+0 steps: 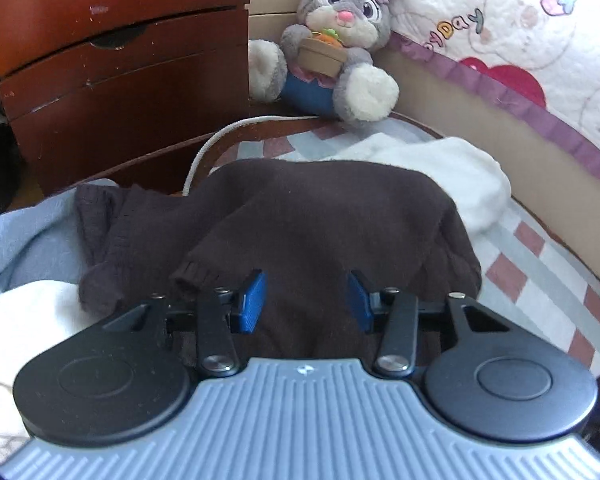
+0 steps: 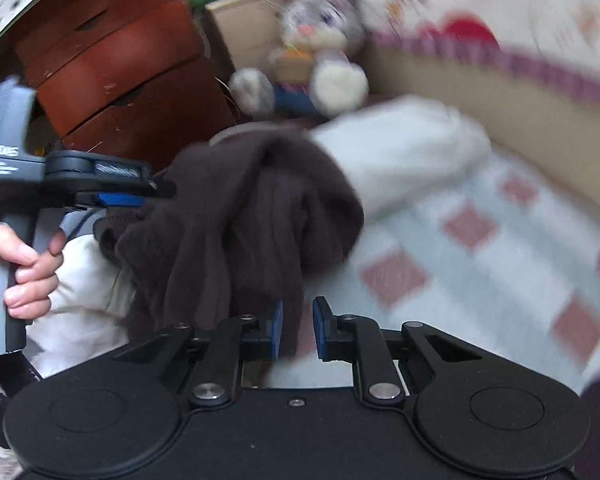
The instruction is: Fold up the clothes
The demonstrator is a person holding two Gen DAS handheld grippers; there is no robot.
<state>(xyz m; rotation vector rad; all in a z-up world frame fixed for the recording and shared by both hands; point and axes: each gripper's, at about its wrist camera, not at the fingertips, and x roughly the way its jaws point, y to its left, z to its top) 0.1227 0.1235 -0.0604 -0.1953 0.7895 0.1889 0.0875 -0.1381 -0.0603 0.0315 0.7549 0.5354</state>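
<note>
Lying crumpled on the checked bedsheet (image 1: 540, 264), the dark brown sweater (image 1: 320, 208) sits between a white garment (image 1: 452, 172) at its far right and a pale blue cloth (image 1: 24, 236) at its left. Its ribbed cuff (image 1: 192, 276) curls just beside the left finger of the left gripper (image 1: 306, 300), whose blue pads stand partly spread with brown knit lying in the gap; they do not visibly press on it.

From the right wrist view, which is blurred, the right gripper (image 2: 298, 328) has its pads drawn close together, with a hanging fold of the sweater (image 2: 236, 216) in or just behind the narrow gap; whether they pinch it I cannot tell. A hand (image 2: 24, 268) grips the left gripper's handle at the left edge of that view, beside the sweater's left edge.

Open sheet lies to the right of the sweater, running toward a tan bed rail (image 1: 500, 136) topped by a quilt (image 1: 520, 20). At the far end a plush rabbit (image 1: 332, 40) sits in the corner beside a red-brown drawer chest (image 1: 120, 60), and a white cord (image 1: 216, 140) curves along the bed's far edge.
</note>
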